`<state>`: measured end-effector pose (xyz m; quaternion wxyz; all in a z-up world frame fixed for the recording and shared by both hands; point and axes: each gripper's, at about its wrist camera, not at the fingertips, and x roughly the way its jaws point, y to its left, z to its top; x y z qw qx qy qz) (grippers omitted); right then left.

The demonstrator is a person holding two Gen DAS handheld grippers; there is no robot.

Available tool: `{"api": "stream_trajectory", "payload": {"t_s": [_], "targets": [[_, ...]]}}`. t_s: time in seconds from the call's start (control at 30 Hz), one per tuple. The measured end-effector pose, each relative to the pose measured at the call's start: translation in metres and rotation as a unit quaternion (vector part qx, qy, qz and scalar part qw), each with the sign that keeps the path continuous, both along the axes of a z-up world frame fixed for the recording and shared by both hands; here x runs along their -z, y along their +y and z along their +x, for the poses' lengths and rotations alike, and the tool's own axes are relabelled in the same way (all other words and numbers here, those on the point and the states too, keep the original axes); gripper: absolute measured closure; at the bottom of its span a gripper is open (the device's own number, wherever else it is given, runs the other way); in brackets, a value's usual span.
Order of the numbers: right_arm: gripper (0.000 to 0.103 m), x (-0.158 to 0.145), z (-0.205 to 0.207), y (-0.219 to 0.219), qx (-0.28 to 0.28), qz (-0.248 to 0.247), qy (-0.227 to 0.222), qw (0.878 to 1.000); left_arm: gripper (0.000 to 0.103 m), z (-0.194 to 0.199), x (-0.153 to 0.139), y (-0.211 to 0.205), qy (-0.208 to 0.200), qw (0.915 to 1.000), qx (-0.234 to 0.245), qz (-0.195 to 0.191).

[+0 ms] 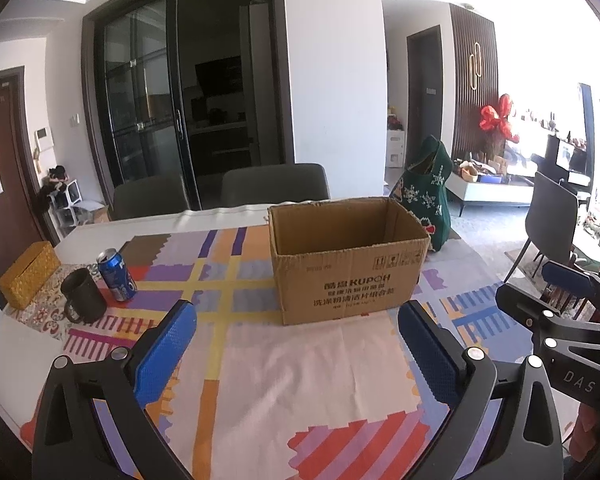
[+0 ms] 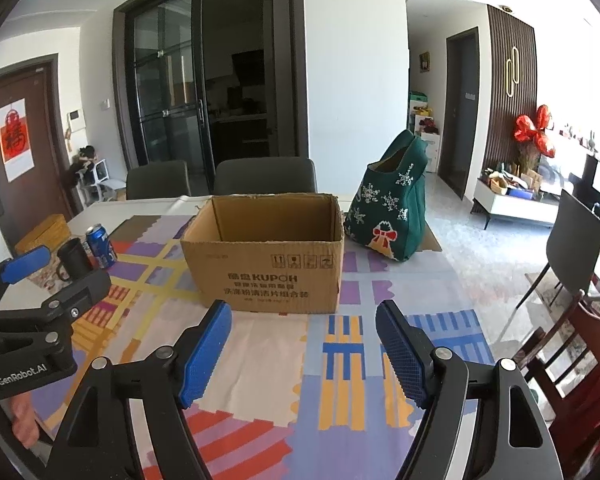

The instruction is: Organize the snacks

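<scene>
Progress: nothing is showing as sorted yet; judging by the box interior that is visible, no snacks are sitting inside, and none are lying on the cloth.
Blue can (image 1: pixel 117 275): standing at left of the frame beside a dark mug (image 1: pixel 83 295).
Left gripper (image 1: pixel 296 354): hanging released, gripping nothing.
Cardboard box (image 1: pixel 348 256): sitting centre frame, top open, printed front facing the camera.
Green bag (image 2: pixel 392 210): standing right of the box, possibly holding the snacks.
Right gripper (image 2: pixel 303 354): gaping, empty.
</scene>
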<state>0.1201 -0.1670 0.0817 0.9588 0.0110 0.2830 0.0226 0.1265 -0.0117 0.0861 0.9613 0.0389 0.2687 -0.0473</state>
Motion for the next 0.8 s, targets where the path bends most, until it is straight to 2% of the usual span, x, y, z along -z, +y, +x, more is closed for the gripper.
{"api": "stream_trajectory", "payload": {"t_s": [0.57,0.8], "targets": [[0.028,0.001,-0.007,0.002,0.000,-0.002,-0.002,1.000,0.000,-0.015,-0.004,0.000,-0.006,0.9999,-0.001,0.008],[0.028,0.001,-0.011,0.002,0.000,-0.001,-0.003,1.000,0.000,-0.022,-0.007,-0.001,-0.021,0.9996,-0.005,0.019]]}}
